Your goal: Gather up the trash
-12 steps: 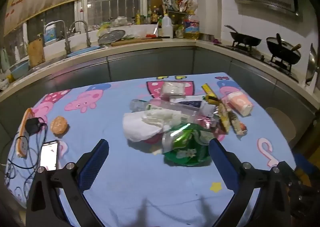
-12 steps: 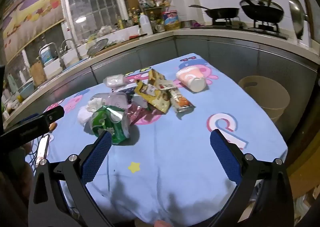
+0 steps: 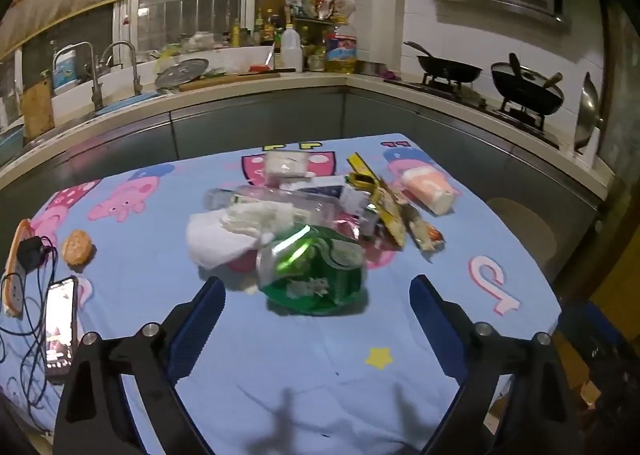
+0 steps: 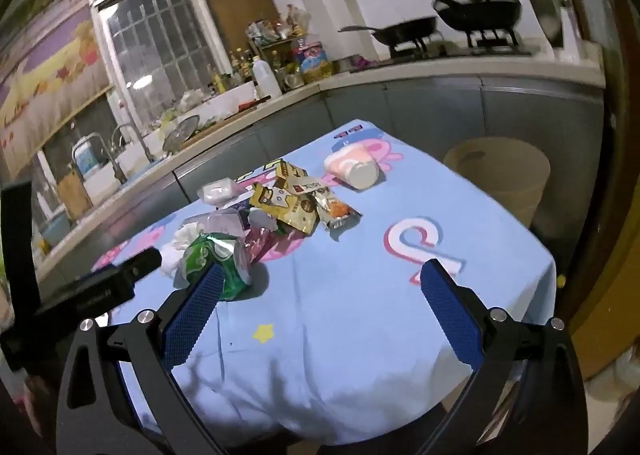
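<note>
Left gripper [image 3: 316, 287] held above the near part of the table [image 3: 280, 367], tipped downward, jaws spread wide, nothing between the blue pads. Just ahead of it, a crumpled green snack bag [image 3: 316, 275] at the near edge of the trash heap, not touched by either pad. Behind the bag, a wad of white tissue [image 3: 236, 227], a clear plastic bottle [image 3: 280, 201] lying on its side, a white wrapped packet [image 3: 286, 163] further back, yellow wrappers [image 3: 380, 199] to the right, and a pink paper cup [image 3: 428, 189] tipped over at the far right of the heap. Off to the left on the blue cartoon cloth, well apart from the trash: a round biscuit [image 3: 77, 247], a phone [image 3: 60, 329] with lit screen, and a power strip [image 3: 18, 267] with cables.

Right gripper [image 4: 320, 287] likewise wide open and empty, hovering over the near cloth. Seen from there, the green snack bag [image 4: 218, 259] partly hidden behind the left pad; whether touching, could not tell. Yellow wrappers [image 4: 286, 203] and pink paper cup [image 4: 354, 169] further off. Beige bin [image 4: 500, 179] beside the table's right edge, on the floor
</note>
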The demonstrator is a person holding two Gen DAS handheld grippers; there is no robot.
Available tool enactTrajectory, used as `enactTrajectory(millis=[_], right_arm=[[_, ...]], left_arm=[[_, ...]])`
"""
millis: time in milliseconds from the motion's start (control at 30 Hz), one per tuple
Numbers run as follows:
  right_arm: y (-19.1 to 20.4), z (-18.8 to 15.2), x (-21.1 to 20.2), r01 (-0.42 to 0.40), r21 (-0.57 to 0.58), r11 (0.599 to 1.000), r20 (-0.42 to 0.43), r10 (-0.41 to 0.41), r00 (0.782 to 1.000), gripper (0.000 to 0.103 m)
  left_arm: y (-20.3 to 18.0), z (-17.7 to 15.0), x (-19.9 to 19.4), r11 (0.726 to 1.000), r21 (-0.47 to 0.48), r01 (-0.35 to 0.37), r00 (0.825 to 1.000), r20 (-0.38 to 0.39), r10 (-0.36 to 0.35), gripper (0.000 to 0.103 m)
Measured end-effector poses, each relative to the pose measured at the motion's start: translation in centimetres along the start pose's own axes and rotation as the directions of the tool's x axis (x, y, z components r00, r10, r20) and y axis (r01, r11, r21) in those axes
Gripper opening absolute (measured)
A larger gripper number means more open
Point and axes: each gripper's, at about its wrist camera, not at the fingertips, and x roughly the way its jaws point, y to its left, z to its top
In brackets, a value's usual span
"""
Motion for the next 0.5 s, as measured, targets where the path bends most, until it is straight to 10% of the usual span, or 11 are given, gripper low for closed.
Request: enactTrajectory(millis=[500], right_arm=[[-0.5,0.0,-2.0,-0.012,0.028,1.000,0.050,0.011,0.999,0.097]], left_arm=[[-1.3,-3.3,-1.5,0.985,-0.002,0.173,0.984,-0.042,-0.173,0.099]])
